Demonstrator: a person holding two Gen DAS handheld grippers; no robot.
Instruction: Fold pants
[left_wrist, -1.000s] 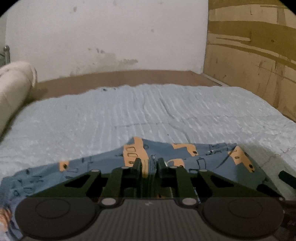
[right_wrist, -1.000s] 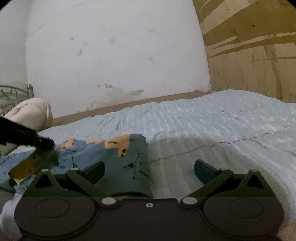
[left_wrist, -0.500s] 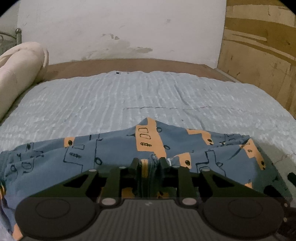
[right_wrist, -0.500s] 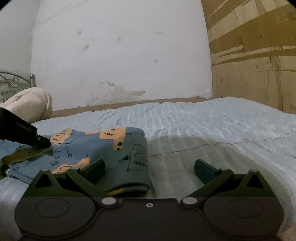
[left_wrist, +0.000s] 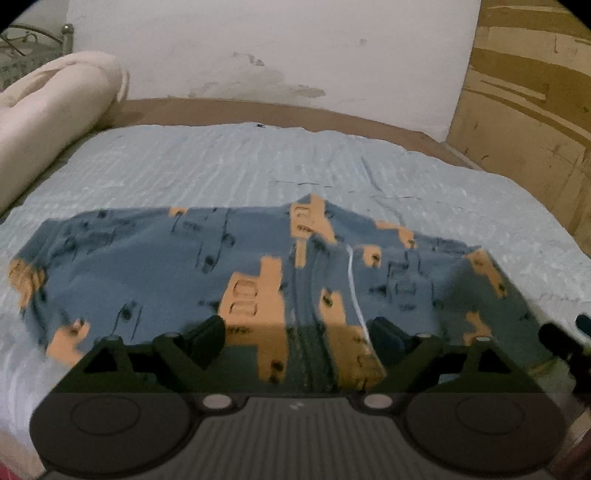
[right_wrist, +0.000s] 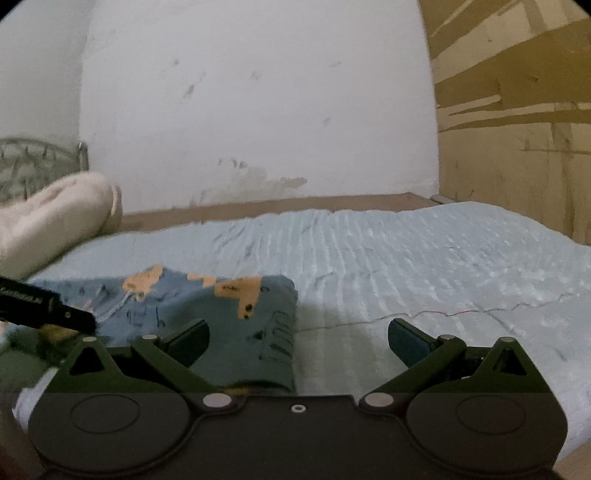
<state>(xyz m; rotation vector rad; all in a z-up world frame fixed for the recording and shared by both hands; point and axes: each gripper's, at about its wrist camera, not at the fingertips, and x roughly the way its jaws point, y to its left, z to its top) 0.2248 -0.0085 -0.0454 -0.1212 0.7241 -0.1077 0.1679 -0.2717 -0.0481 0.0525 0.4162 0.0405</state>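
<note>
Blue pants (left_wrist: 229, 273) with orange bus prints lie folded on the light blue bedspread (left_wrist: 258, 162). My left gripper (left_wrist: 297, 336) hovers over their near edge with its jaws opening wide; cloth lies under the gap but the pads do not press on it. In the right wrist view the same pants (right_wrist: 229, 306) lie left of centre, their folded edge pointing right. My right gripper (right_wrist: 297, 338) stands open just above the bed, its left finger over the pants' corner and its right finger over bare bedspread (right_wrist: 424, 266). The left gripper's dark finger (right_wrist: 44, 306) shows at that view's left edge.
A cream rolled pillow (left_wrist: 55, 107) lies at the bed's far left by a metal headboard (right_wrist: 37, 162). A white stained wall (left_wrist: 277, 48) stands behind the bed, and a wooden panel (left_wrist: 532, 122) borders it on the right. Brown bed frame edge (left_wrist: 258, 110) runs along the far side.
My left gripper, shut on a bunched seam of the pants before, has spread its jaws and let the cloth drop flat. The right gripper rose slightly and stayed open.
</note>
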